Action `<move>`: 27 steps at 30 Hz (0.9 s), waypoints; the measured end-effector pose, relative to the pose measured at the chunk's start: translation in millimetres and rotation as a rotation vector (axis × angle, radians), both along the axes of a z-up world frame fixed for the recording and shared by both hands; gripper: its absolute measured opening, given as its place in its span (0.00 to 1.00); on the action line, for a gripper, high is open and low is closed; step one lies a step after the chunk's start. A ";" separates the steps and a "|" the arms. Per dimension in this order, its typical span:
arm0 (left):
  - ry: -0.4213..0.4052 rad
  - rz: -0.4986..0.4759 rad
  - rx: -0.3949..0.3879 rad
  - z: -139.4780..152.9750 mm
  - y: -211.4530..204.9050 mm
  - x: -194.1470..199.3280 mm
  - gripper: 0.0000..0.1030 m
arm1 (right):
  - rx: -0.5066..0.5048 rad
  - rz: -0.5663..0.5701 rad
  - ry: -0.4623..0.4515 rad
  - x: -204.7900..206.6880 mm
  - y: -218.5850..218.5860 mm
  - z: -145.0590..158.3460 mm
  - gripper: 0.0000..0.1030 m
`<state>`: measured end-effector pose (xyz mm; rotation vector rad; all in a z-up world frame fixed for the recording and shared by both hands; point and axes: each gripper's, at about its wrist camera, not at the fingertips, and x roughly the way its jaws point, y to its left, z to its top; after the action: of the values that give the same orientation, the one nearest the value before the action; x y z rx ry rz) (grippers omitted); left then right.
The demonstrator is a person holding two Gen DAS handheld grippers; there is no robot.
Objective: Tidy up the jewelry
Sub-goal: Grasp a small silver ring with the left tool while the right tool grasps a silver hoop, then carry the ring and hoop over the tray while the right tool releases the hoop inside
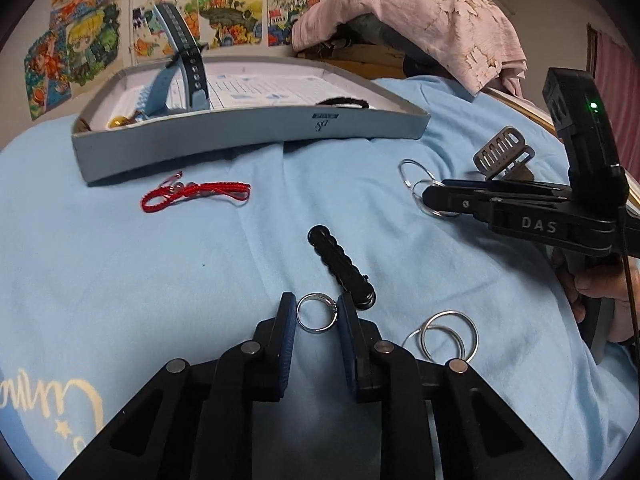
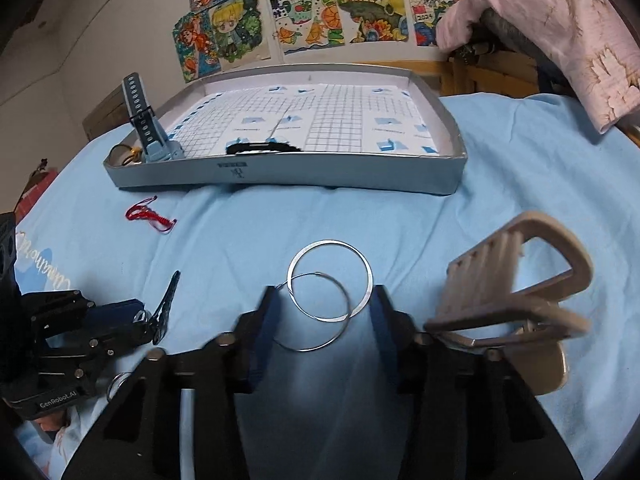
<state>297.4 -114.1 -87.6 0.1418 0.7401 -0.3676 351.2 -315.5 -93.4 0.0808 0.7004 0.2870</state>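
My left gripper (image 1: 317, 314) is open, its fingers on either side of a small silver ring (image 1: 316, 326) lying on the blue cloth. A black hair clip (image 1: 340, 267) lies just beyond it. My right gripper (image 2: 323, 307) is open around a pair of large silver hoop earrings (image 2: 330, 280); it also shows in the left wrist view (image 1: 430, 196). A second pair of hoops (image 1: 444, 336) lies right of the left gripper. A red string bracelet (image 1: 192, 194) lies near the grey box (image 1: 248, 136), which holds a blue watch (image 1: 192, 64) and a black hair tie (image 2: 260, 148).
A beige claw hair clip (image 2: 516, 292) lies right of the right gripper. A pink cloth (image 1: 432, 16) covers something behind the blue cloth. Colourful drawings (image 2: 304, 12) hang on the wall behind the box.
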 end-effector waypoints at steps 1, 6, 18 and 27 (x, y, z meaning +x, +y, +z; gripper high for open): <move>-0.014 0.002 0.001 0.7 1.2 -3.8 0.19 | -0.001 0.008 0.001 -0.1 1.8 -0.6 0.24; -0.039 0.023 -0.028 4.1 10.7 -13.8 0.19 | -0.058 0.041 -0.024 -6.6 13.3 -1.6 0.12; -0.089 0.074 -0.110 7.9 27.9 -19.7 0.19 | -0.073 0.084 -0.082 -28.6 19.4 4.9 0.04; -0.121 0.094 -0.180 45.1 34.5 2.2 0.19 | -0.029 0.067 -0.149 -33.0 9.1 35.6 0.04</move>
<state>299.6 -79.6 -42.5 -0.0402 0.5884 -0.3314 318.1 -306.4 -57.8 0.0078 0.5594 0.3435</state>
